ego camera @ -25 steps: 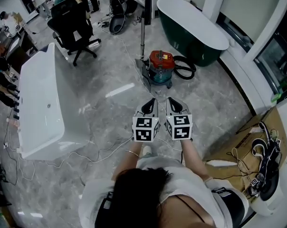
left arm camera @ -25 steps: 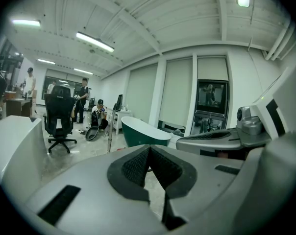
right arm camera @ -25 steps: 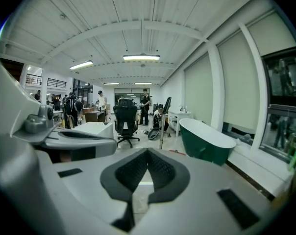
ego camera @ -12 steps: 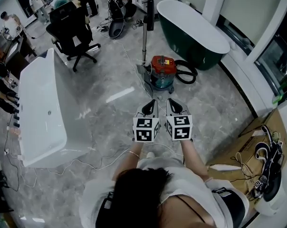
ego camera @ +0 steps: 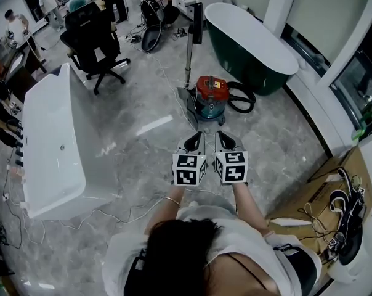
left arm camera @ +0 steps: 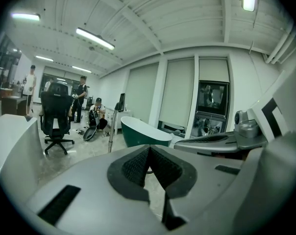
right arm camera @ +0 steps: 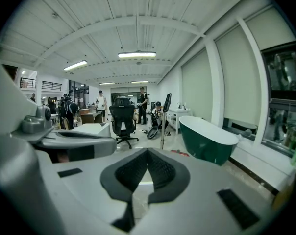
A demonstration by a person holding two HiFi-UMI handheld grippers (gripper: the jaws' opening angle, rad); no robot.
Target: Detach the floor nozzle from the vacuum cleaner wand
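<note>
Grey against the pale marbled floor (ego camera: 137, 97), the floor nozzle (ego camera: 186, 98) lies at the foot of the vacuum cleaner wand (ego camera: 188, 53), which rises upright from it as a metal tube to a black handle (ego camera: 197, 16). Just to the nozzle's right stands the canister vacuum (ego camera: 210, 94) with its red top, and a black hose (ego camera: 240, 97) loops on the floor on the canister's far side. Both grippers are held side by side in front of the person, near the vacuum but apart from it – the left gripper (ego camera: 195, 135) and the right gripper (ego camera: 222, 135) point toward the canister, touching nothing. In the left gripper view the left gripper's jaws are pressed together with nothing between them, and the right gripper view shows the same of the right gripper's jaws. Beyond the vacuum stands a dark green bathtub (ego camera: 254, 39) with a white rim; a white bathtub (ego camera: 50, 147) stands well off to the left, a black office chair (ego camera: 93, 32) behind it. A thin white cable (ego camera: 118, 207) trails across the floor near the person's feet – and at the right edge lies a sheet of cardboard (ego camera: 309, 190) with cords on it.
</note>
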